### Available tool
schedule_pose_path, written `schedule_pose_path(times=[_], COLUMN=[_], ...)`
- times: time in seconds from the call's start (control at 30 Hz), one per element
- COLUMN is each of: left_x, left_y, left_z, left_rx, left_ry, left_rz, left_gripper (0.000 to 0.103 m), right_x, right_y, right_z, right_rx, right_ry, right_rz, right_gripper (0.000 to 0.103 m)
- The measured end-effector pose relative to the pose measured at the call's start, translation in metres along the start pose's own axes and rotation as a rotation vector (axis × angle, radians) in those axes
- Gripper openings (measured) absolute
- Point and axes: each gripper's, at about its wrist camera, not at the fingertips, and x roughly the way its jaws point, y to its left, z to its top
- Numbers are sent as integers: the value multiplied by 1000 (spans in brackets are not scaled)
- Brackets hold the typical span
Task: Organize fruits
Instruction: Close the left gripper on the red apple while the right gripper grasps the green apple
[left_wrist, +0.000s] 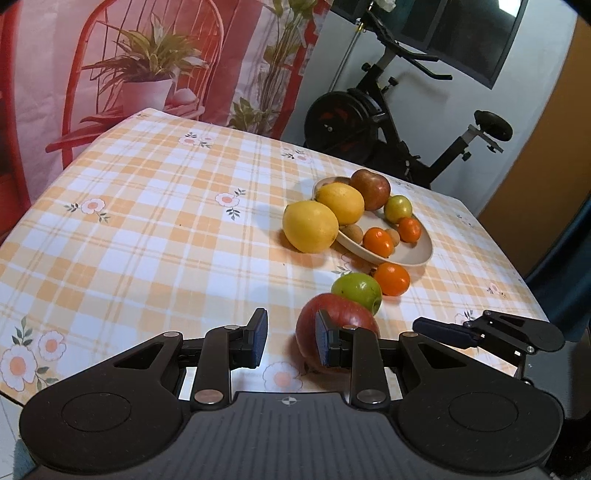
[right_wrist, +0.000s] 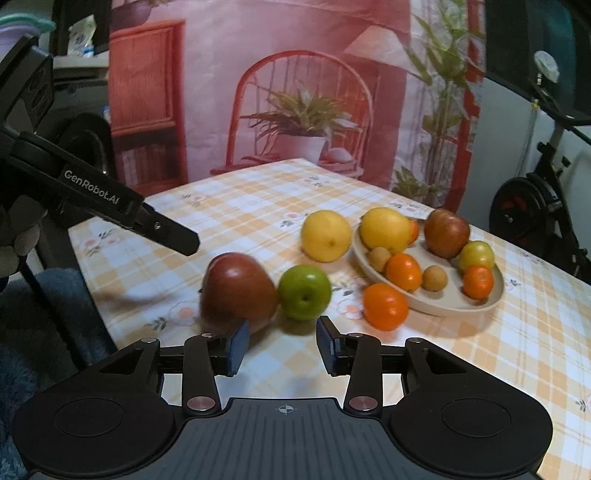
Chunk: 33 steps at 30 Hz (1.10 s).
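Observation:
A beige plate holds a lemon, a red apple, a green fruit, two oranges and small brown fruits. On the cloth beside it lie a lemon, an orange, a green apple and a red apple. My left gripper is open and empty, its right finger in front of the red apple. My right gripper is open and empty, just short of the red and green apples. It also shows in the left wrist view.
The table has an orange checked cloth with flowers. A printed backdrop hangs behind it. An exercise bike stands beyond the far right edge. The left gripper's body reaches in over the table's left corner.

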Motion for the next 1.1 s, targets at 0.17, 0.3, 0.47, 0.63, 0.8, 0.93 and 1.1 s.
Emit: schedule_pose_path(times=[0.17,0.3,0.47,0.63,0.8,0.93,1.1], left_x=[3,8,11,15,19,26,36], left_y=[4,-3,-10,-10,-16,-20,-17], left_z=[-2,-6,-7,-3,3,9,20], left_rx=[-14,26,65,69,80,89,49], left_ry=[12,26,27,29,32,27,39], left_rz=[-48,-72,-101,-110,-117,-122,-138], left_gripper=[34,38,38,39,39,40,40], right_x=[9,16,24,27,27,26,27], right_y=[8,12,15,16,14,12,8], right_z=[3,3,3,5,5,7,11], right_rx=[-34,-45,-70,-87,-87,-84,-78], right_ry=[33,56,66,60,50,42,27], right_rz=[17,29,43,43,39,35,23], right_gripper=[43,43,43,44,45,50,51])
